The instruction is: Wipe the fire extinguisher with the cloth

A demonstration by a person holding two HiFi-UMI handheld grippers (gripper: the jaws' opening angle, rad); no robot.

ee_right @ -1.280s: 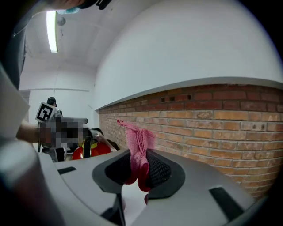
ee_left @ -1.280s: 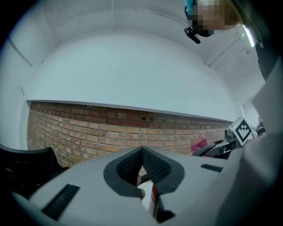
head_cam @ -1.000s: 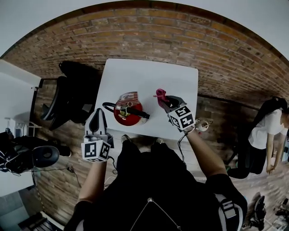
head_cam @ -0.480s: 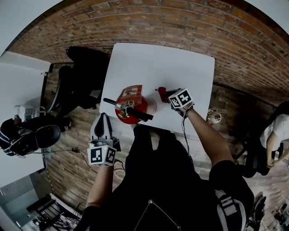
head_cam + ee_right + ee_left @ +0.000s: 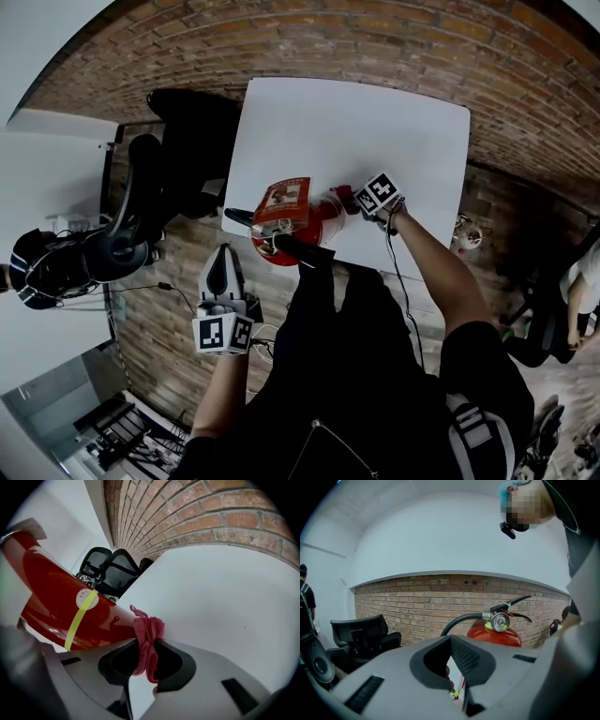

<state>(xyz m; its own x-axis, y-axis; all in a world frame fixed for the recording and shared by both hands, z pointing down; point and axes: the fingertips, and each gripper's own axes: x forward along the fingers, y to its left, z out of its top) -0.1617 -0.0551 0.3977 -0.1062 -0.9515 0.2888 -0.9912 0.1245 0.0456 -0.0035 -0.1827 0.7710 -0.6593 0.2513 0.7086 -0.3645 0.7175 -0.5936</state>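
Note:
A red fire extinguisher stands upright near the front edge of the white table, with a black hose and lever on top. My right gripper is shut on a bunched pink cloth, which touches the red cylinder on its right side, close to the tabletop. My left gripper hangs off the table's front left, short of the extinguisher. Its jaws are together with nothing between them, and they point at the cylinder.
A black office chair stands left of the table, also seen in the left gripper view as the chair. A brick wall and brick floor surround the table. Another person is at the far right.
My right gripper has carried the pink cloth left and down, from beside the extinguisher to against its side. The left gripper has stayed off the front edge, still shut.

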